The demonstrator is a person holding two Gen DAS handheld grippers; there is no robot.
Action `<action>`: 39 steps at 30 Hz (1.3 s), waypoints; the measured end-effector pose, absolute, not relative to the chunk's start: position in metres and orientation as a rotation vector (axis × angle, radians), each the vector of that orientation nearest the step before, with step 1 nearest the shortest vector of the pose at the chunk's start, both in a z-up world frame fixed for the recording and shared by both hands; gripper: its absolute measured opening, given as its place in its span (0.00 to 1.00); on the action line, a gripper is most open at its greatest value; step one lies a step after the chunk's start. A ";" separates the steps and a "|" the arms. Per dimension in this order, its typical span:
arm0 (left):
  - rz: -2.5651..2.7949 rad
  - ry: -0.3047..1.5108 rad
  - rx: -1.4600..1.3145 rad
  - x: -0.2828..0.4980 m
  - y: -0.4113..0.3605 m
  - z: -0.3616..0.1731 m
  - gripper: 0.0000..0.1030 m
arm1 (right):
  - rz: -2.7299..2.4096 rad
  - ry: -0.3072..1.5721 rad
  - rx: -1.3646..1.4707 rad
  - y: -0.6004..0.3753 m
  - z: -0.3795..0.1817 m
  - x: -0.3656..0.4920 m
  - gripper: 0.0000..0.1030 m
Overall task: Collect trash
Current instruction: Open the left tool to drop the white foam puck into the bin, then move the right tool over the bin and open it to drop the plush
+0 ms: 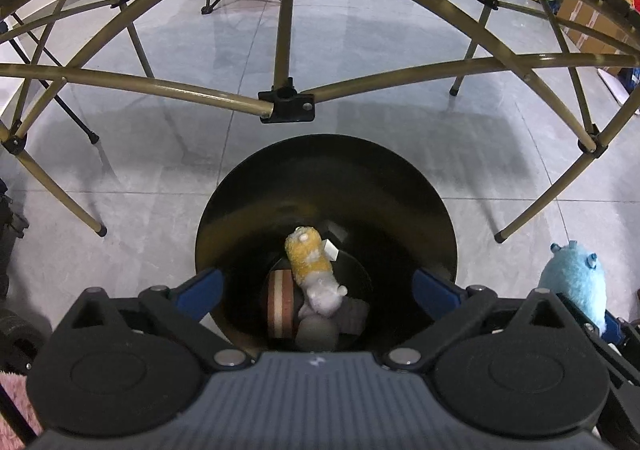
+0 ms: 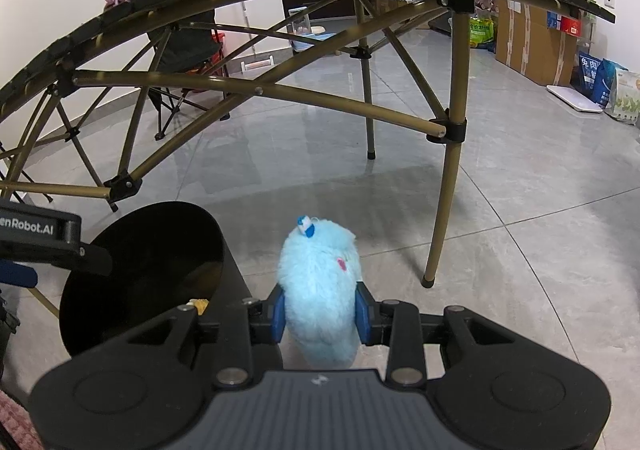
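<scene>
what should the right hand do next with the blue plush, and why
Probably carry the blue plush across over the black bin and let go. The right gripper is shut on the plush, which is beside the bin, not above it. The left gripper is open and empty over the bin, where the yellow and white plush already lies.

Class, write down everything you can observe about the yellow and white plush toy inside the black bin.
The yellow and white plush toy is a soft, fuzzy, elongated figure: yellow upper body with small pale nubs, white lower end. It lies tilted inside the black bin, resting on other items at the bottom, among them a brown-and-cream striped round object and grey soft pieces. The left gripper stands wide open above it, not touching it.
</scene>
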State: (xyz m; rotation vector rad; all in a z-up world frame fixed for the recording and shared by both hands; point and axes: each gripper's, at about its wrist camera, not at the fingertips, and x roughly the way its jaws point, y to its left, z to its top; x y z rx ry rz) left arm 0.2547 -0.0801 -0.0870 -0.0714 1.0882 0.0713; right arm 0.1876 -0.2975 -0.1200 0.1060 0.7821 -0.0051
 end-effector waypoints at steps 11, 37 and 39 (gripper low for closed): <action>0.072 1.085 -0.066 0.252 -0.078 -0.085 1.00 | 0.008 0.777 0.095 -0.295 -0.118 0.186 0.32; 0.117 1.013 -0.076 0.234 -0.037 -0.066 1.00 | 0.069 0.765 0.043 -0.246 -0.098 0.188 0.32; 0.127 1.007 -0.082 0.232 -0.029 -0.065 1.00 | 0.077 0.766 0.038 -0.240 -0.097 0.189 0.32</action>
